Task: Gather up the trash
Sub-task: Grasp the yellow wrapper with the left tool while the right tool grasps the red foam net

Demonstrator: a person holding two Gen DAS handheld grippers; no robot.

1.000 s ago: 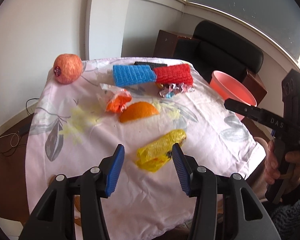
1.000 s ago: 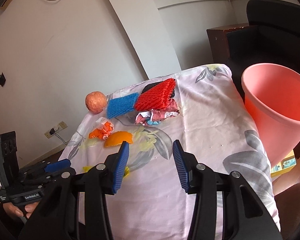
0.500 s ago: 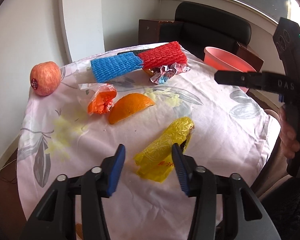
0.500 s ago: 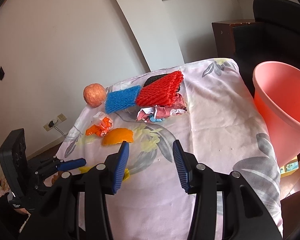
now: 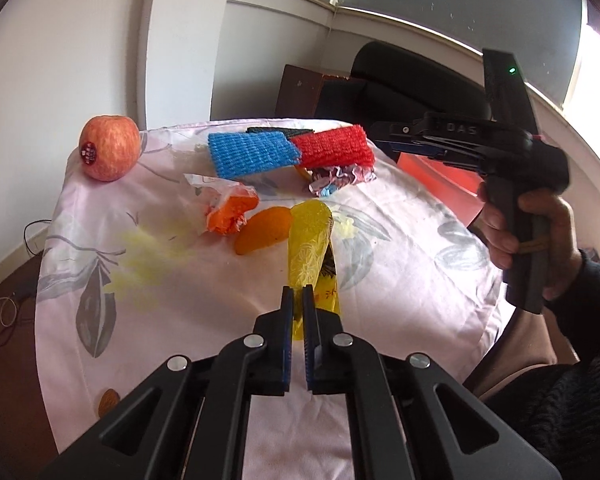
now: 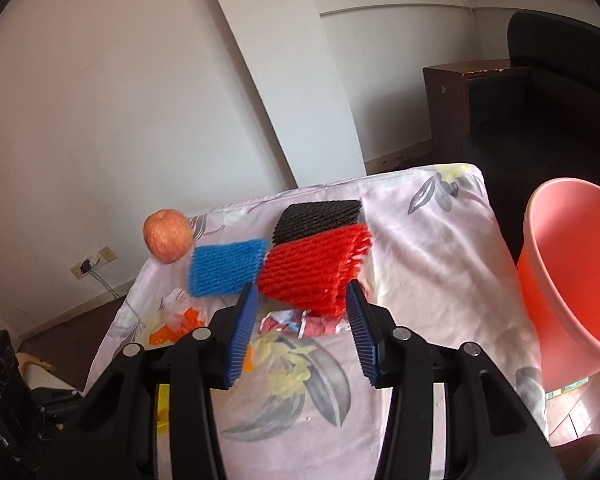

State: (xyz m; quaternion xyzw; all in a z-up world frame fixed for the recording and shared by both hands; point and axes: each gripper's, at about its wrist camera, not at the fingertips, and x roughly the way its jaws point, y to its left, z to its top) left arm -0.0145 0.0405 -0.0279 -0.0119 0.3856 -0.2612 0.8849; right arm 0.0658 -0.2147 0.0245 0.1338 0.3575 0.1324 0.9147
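Note:
A yellow plastic wrapper [image 5: 308, 240] rises off the flowered tablecloth [image 5: 160, 300]. My left gripper [image 5: 297, 300] has its jaws closing on the wrapper's near end, and the blue pads press on it. Beyond lie an orange wrapper [image 5: 232, 208], an orange peel [image 5: 264, 230], a crumpled foil wrapper [image 5: 340, 178], and blue [image 5: 252, 154] and red [image 5: 332, 148] foam nets. My right gripper [image 6: 303, 292] hangs open over the foil wrapper [image 6: 296, 324] and the red net [image 6: 316, 276], with nothing between its pads. A pink bin [image 6: 572, 272] stands off the table's right side.
An apple [image 5: 110, 148] sits at the far left corner. A black foam net [image 6: 318, 218] lies behind the red one. A black chair [image 5: 420, 84] and a dark cabinet [image 6: 446, 108] stand behind the table. A hand [image 5: 540, 232] holds the right gripper's handle.
My left gripper closed from wide open onto the yellow wrapper and lifted its end. My right gripper moved forward over the table toward the foil wrapper and red net, still open.

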